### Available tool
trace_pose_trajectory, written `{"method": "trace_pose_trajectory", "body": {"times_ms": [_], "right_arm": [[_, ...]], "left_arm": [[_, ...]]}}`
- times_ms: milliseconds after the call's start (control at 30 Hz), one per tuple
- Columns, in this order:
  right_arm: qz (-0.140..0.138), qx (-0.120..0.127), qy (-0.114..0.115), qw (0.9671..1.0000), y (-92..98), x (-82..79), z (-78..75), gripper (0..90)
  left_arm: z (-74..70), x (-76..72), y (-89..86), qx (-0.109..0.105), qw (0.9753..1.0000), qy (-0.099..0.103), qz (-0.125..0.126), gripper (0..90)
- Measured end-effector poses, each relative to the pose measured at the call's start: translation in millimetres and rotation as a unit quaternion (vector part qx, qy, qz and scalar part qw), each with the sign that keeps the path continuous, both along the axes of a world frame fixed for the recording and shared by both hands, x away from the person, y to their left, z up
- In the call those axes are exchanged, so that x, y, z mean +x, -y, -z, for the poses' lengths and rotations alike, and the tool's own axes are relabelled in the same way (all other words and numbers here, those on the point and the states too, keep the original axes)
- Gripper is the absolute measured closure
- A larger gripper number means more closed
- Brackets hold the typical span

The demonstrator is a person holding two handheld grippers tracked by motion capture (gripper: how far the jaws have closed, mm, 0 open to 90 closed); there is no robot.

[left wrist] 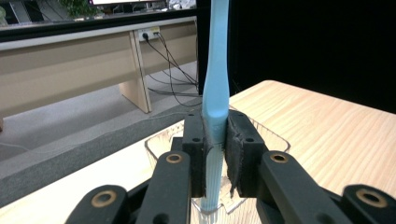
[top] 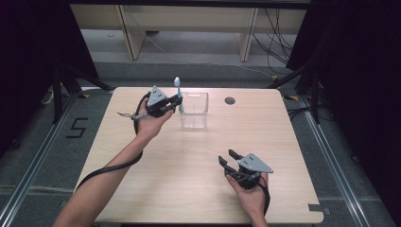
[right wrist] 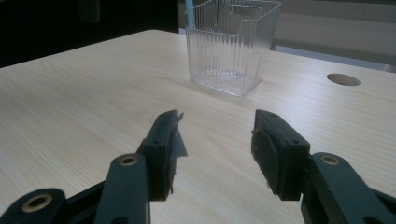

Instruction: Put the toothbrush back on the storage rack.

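A light blue toothbrush (top: 178, 94) stands upright with my left gripper (top: 178, 100) shut on its handle, just left of a clear ribbed plastic container (top: 194, 111) at the table's far middle. In the left gripper view the toothbrush (left wrist: 217, 84) rises between the pads and its lower end reaches down to the container's rim (left wrist: 154, 145). My right gripper (top: 227, 158) is open near the front right of the table, nothing between its fingers. In the right gripper view that gripper (right wrist: 215, 140) points toward the container (right wrist: 229, 46), well short of it.
The light wooden table (top: 189, 189) has a round cable hole (top: 230, 100) at its back right. Beyond the far edge are a grey floor, desk legs and cables. Dark curtains flank both sides.
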State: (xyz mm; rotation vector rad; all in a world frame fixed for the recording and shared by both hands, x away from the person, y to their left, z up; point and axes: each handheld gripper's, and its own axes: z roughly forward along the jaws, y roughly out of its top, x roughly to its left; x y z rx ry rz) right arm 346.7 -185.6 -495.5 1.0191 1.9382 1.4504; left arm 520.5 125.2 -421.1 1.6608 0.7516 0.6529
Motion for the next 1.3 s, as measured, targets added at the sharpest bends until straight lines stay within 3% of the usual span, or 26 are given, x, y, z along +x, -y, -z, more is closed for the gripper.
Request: {"method": "trace_pose_trajectory", "body": {"times_ms": [33, 133, 200, 333, 467, 633, 700, 733, 867, 900, 967, 1300], "right_arm": [[0.003, -0.009, 0.010, 0.9999, 1.2, 0.5, -0.2, 51.8], [0.003, -0.007, -0.002, 1.0000, 0.6, -0.5, -0.1, 51.7], [0.003, -0.011, 0.006, 0.9999, 1.0, 0.6, 0.4, 51.6], [0.002, -0.007, -0.010, 0.9999, -0.2, -0.8, 0.3, 51.5], [0.003, -0.008, -0.010, 0.9999, -0.3, -0.8, 0.4, 51.4], [0.001, -0.023, 0.010, 0.9997, 1.7, 1.6, 1.2, 51.3], [-0.001, -0.015, 0.004, 0.9999, 1.0, 1.4, 1.8, 51.3], [0.008, -0.012, -0.011, 0.9998, -0.1, -1.3, 1.4, 51.2], [0.004, -0.011, -0.010, 0.9999, -0.8, -0.8, 2.3, 51.1], [-0.003, -0.010, 0.000, 0.9999, -0.9, 1.4, 3.1, 51.1], [0.005, -0.010, -0.013, 0.9999, -1.2, -0.4, 2.9, 51.0], [0.007, -0.013, -0.017, 0.9998, -1.7, -1.0, 3.4, 50.8]], "left_arm": [[0.3, -0.1, 0.3, 0.000, 1.0000, -0.002, -0.001, 78.2], [1.4, 0.2, 0.9, 0.002, 1.0000, -0.007, -0.003, 78.2], [2.3, 0.4, 0.7, 0.003, 0.9999, -0.009, -0.003, 78.2], [4.2, 0.5, 1.1, 0.007, 0.9999, -0.014, -0.005, 78.2], [5.8, 1.2, 1.8, 0.008, 0.9997, -0.020, -0.007, 78.2], [8.8, 2.1, 2.4, 0.011, 0.9995, -0.029, -0.008, 78.2], [9.5, 2.3, 2.7, 0.013, 0.9995, -0.029, -0.009, 78.2], [10.0, 2.4, 3.2, 0.012, 0.9994, -0.031, -0.010, 78.2], [12.0, 3.2, 3.5, 0.014, 0.9992, -0.036, -0.011, 78.2], [12.6, 3.5, 3.6, 0.015, 0.9991, -0.038, -0.012, 78.2], [13.6, 4.0, 3.9, 0.017, 0.9990, -0.040, -0.012, 78.2], [18.6, 6.1, 5.4, 0.018, 0.9986, -0.048, -0.013, 78.2]]}}
